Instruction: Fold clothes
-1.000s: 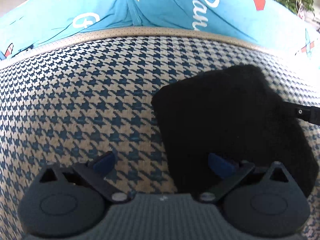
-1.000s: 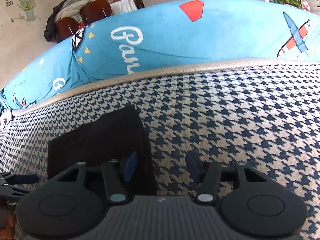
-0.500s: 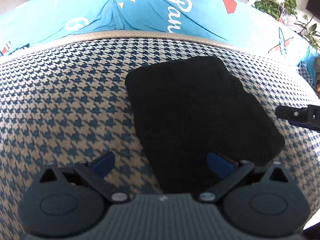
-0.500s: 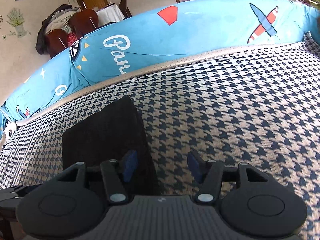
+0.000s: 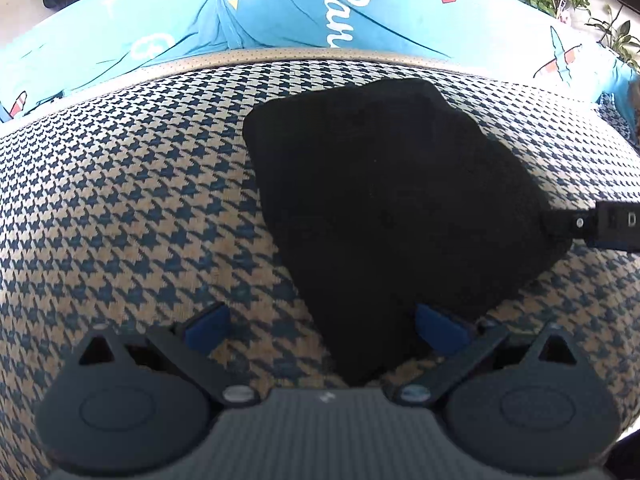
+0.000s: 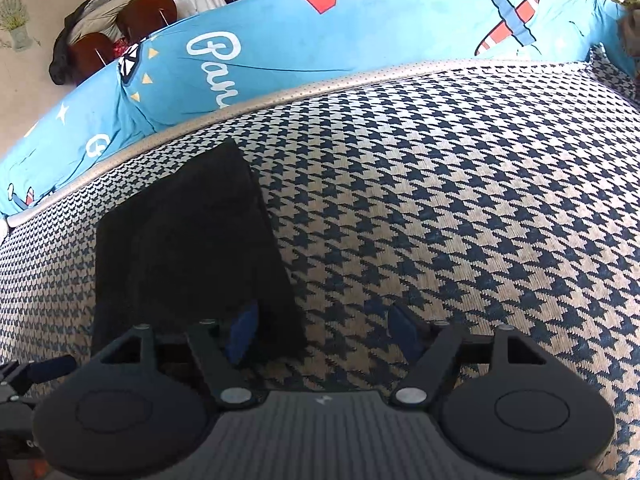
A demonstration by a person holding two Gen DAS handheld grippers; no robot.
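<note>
Folded black garment (image 5: 384, 208) lies flat on the houndstooth cushion (image 5: 120, 200) — left gripper (image 5: 324, 326) and right gripper (image 6: 322, 330) both gape wide (holding nothing).

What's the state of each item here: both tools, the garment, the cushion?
Left tool: open, empty.
Right tool: open, empty.
Black knit folded garment: folded into a compact stack, lying flat, not gripped.
Houndstooth blue-and-beige sofa cushion: bears the garment.

Folded black garment (image 6: 188, 240) on houndstooth cushion (image 6: 440, 208)
</note>
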